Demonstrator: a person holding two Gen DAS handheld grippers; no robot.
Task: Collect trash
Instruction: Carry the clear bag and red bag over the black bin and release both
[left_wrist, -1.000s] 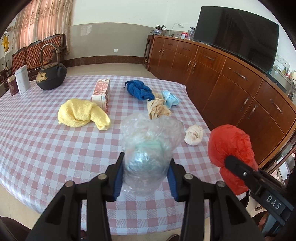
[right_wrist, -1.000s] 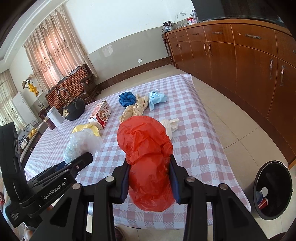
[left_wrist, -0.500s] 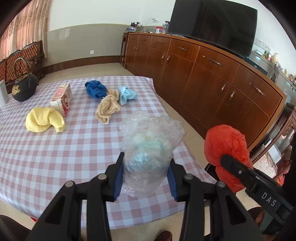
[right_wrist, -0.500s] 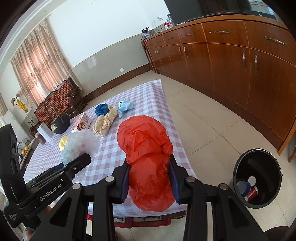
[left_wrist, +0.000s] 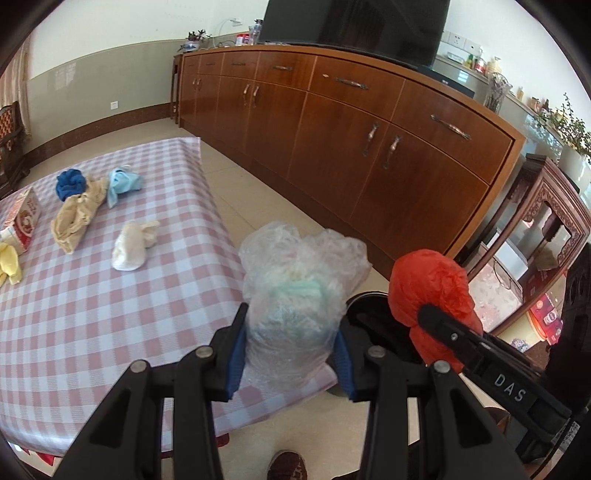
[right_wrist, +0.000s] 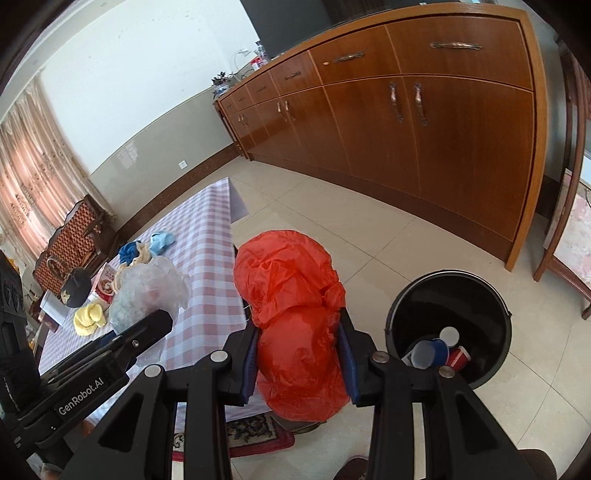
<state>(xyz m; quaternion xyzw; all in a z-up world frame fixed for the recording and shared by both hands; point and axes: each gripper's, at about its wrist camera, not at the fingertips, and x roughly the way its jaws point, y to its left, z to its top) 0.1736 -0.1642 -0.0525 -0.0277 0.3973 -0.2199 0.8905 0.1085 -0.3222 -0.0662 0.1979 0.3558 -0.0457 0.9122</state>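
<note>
My right claw (right_wrist: 297, 354) squeezes the red bag (right_wrist: 295, 317); my left claw (left_wrist: 291, 354) squeezes the clear bag (left_wrist: 295, 295). The bin (right_wrist: 448, 332) sits right of it, maybe lower. I move over it, then let go.

Both grippers, left gripper (left_wrist: 291, 356) and right gripper (right_wrist: 301, 362), are black plastic with silver screws and blue pads.

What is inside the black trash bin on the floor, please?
In the black trash bin lie a blue-and-white cup, a red cup and a white disc. The near wall hides the rest.
</note>
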